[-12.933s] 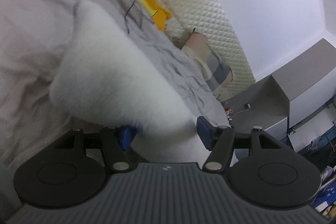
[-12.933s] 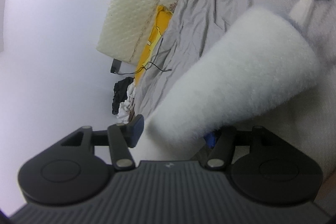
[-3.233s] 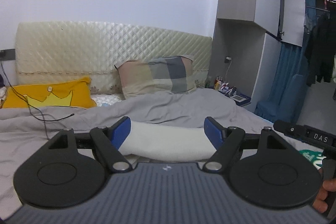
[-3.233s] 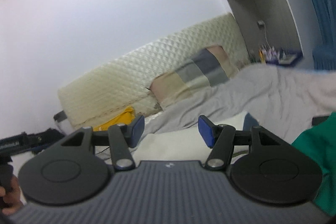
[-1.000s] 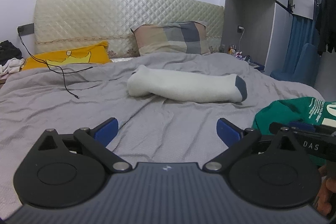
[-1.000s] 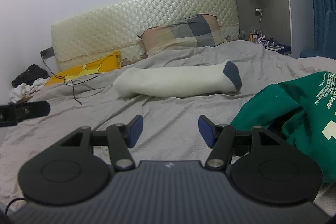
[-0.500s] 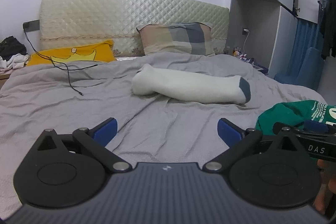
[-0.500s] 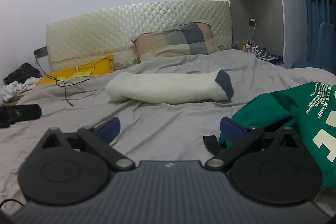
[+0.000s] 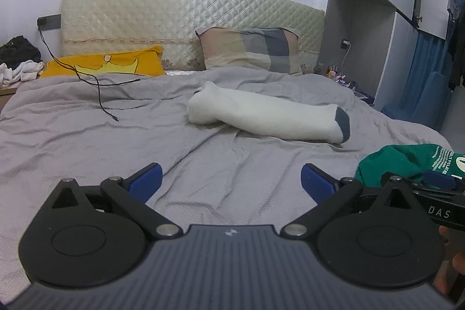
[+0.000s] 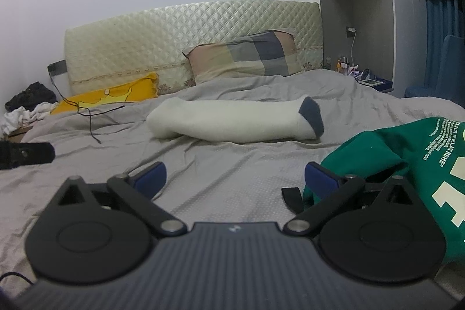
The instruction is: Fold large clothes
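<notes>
A folded white fleece garment (image 9: 267,115) with a dark grey patch at its right end lies across the middle of the grey bed; the right wrist view shows the white garment (image 10: 232,121) too. A crumpled green sweatshirt (image 10: 407,159) with white print lies at the right, and the left wrist view catches the green sweatshirt (image 9: 407,161) at its right edge. My left gripper (image 9: 231,179) hovers open over bare sheet, well short of the white garment. My right gripper (image 10: 235,177) is open wide, its right finger touching the green sweatshirt's edge.
The grey bed sheet (image 9: 87,141) is wrinkled. A yellow pillow (image 9: 104,64) and a checked pillow (image 9: 250,48) lean on the quilted headboard (image 9: 174,19). A black cable (image 9: 98,89) trails over the sheet. A grey cupboard (image 9: 363,19) stands right; clothes are piled at far left.
The right gripper's jaws spread from half open to wide open. Both views shifted only slightly; the white garment stays where it lay.
</notes>
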`<state>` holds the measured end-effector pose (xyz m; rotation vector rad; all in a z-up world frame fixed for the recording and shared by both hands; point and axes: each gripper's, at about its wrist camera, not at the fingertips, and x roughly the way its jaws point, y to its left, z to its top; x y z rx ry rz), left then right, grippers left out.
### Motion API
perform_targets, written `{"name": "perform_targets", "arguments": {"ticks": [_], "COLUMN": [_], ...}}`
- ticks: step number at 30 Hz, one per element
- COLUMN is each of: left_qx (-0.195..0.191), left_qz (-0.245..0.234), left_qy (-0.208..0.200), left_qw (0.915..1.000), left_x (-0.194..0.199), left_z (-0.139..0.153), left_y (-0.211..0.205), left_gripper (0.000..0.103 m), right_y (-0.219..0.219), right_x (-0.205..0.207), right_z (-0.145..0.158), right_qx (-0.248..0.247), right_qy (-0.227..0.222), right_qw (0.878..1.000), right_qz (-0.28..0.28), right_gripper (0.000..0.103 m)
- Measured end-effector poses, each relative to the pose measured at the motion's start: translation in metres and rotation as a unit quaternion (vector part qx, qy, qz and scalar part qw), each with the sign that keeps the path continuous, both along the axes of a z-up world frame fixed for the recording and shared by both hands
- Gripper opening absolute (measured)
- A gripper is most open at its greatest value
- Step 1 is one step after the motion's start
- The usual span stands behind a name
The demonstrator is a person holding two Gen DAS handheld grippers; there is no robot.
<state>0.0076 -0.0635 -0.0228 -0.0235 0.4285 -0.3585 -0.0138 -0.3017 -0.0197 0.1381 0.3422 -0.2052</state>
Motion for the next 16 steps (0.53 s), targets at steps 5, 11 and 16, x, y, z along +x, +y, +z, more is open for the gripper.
{"name": "perform_targets", "arguments": {"ticks": [5,11,16], "left_qx": [0.003,0.008,0.008], "left_qz": [-0.004,-0.007,-0.007], "left_qy": [0.0,-0.002,-0.004], "left_qw": [1.0,0.9999,0.9999], "left_x": [-0.0018,-0.0039,-0.005], "left_z": [-0.0004,-0.0006,-0.0004], "left_y": [-0.0024,-0.0038,-0.0041], "left_gripper": [0.103,0.103,0.103], "right_y": [-0.0028,-0.0033,-0.0025], "right_x": [-0.0001,-0.0003,-0.0003], "right_z": [0.0008,0.0009,0.0009], "right_qx": [0.004,0.004,0.003], "right_qy": [0.001,0.001,0.001], "right_qw": [1.0,1.0,1.0], "right_qz": [-0.001,-0.001,-0.001], "right_gripper": [0.103,0.103,0.103]}}
